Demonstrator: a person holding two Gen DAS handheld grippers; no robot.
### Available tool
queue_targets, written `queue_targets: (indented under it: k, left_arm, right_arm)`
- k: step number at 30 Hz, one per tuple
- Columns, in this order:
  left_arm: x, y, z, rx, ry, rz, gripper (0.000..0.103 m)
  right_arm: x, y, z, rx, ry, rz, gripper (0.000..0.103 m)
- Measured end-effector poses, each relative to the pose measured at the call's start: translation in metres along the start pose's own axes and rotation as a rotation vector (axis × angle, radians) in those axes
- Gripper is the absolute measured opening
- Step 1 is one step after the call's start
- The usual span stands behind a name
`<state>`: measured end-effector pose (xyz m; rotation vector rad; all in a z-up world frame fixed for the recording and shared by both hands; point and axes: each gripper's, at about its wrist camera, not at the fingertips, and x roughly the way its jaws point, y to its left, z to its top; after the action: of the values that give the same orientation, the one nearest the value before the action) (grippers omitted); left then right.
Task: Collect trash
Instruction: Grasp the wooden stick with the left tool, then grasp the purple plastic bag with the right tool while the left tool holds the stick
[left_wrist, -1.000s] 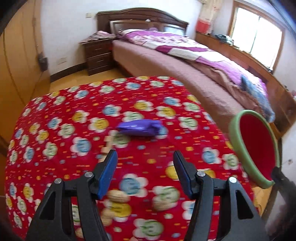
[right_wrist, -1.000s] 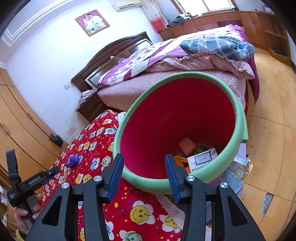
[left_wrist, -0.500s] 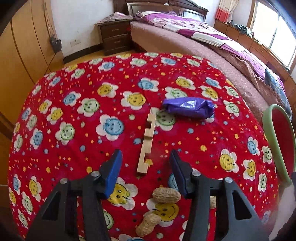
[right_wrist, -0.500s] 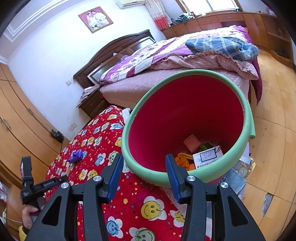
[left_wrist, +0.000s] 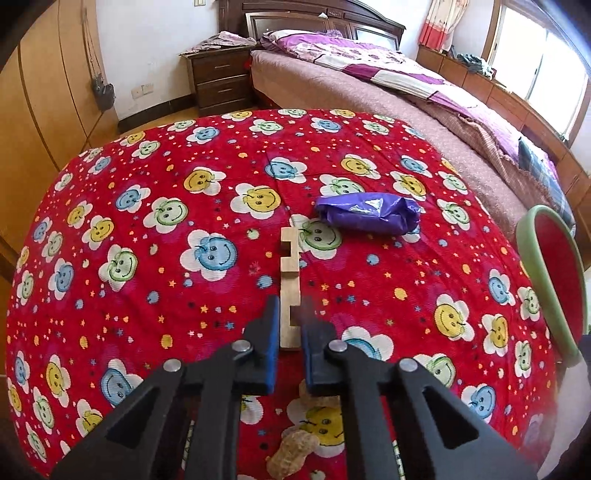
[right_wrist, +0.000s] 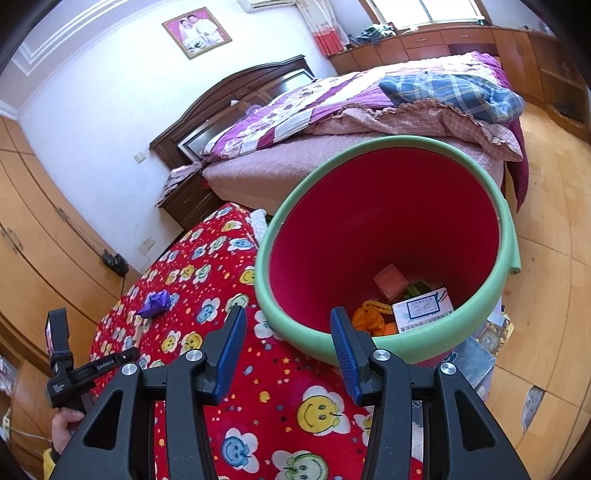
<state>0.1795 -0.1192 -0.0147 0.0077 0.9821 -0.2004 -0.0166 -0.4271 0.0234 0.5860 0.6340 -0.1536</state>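
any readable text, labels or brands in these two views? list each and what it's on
Left gripper, side of its body: white lettering, too small to read.
Black mount on that gripper: small label, unreadable.
White card in the red bin: blue-framed print, too blurred to read.
Framed photo on the wall: no text visible.
Left wrist view: no text.

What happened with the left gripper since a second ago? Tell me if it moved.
Yes. The left gripper came down toward the red cloth, from short of the purple wrapper to the wooden piece, and shut on its near end.
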Motion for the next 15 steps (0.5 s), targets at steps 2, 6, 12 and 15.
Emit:
queue_targets:
  k: [2, 6, 12, 15]
  left_arm:
    - [-0.002, 0.005, 0.000, -0.018, -0.001, -0.025, 0.010]
    - [-0.012, 0.018, -0.002, -0.037, -0.015, -0.046, 0.010]
    - [-0.034, 0.047, 0.003, -0.070, -0.067, -0.046, 0.010]
    - [-0.042, 0.065, 0.009, -0.094, -0.095, -0.037, 0.010]
  right_arm:
    - [0.000, 0.005, 0.000, -0.012, 0.001, 0.003, 0.048]
    - [0.002, 0.021, 0.000, -0.042, 0.016, 0.025, 0.048]
    - [0.013, 0.051, 0.000, -0.087, 0.069, 0.077, 0.048]
    - [0.025, 0.075, 0.000, -0.135, 0.116, 0.100, 0.051]
